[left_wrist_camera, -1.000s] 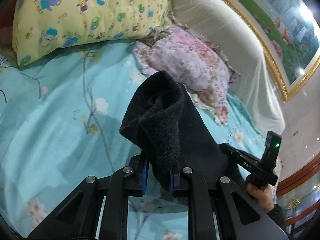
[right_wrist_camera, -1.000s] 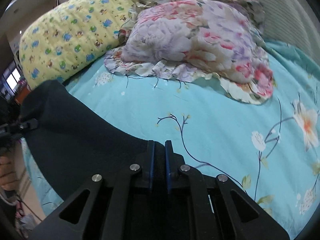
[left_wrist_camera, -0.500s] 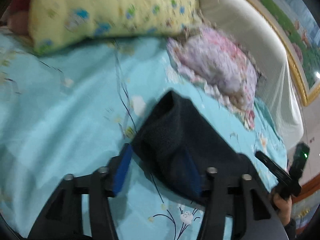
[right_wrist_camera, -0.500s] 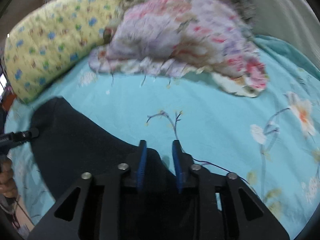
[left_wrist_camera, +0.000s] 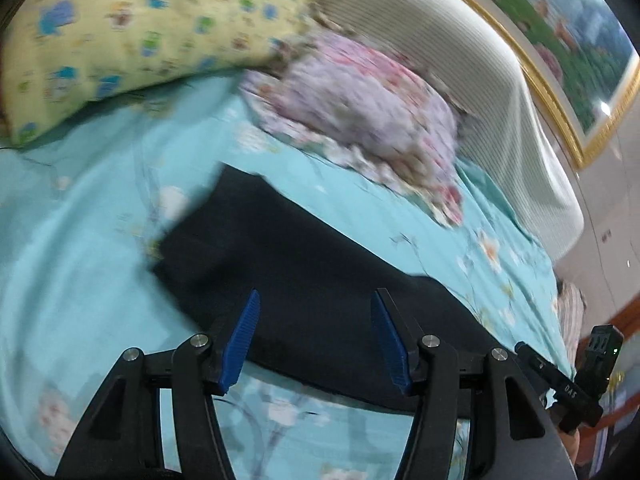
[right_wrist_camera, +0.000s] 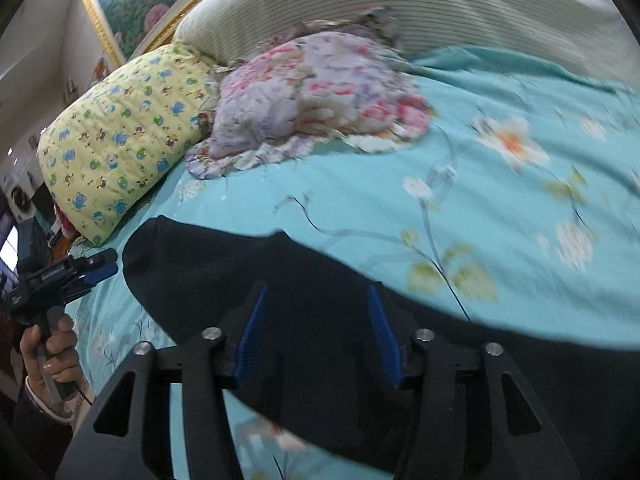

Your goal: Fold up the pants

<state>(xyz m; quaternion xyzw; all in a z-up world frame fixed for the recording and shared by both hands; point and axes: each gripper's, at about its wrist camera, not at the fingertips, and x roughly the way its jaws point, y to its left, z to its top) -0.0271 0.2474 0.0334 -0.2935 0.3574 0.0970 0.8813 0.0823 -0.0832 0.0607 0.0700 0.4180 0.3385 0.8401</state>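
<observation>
Pants [left_wrist_camera: 304,264] lie flat as a dark band across the near part of the turquoise bedsheet [left_wrist_camera: 80,216], well short of the yellow pillow [right_wrist_camera: 120,144] and the floral pillow [right_wrist_camera: 312,92] at the far end, which suggests a fold laid down and released. Left gripper [left_wrist_camera: 316,336] hovers over the cloth's near edge, jaws spread and holding nothing. Right gripper [right_wrist_camera: 320,332] points along the band, jaws likewise spread and empty.
</observation>
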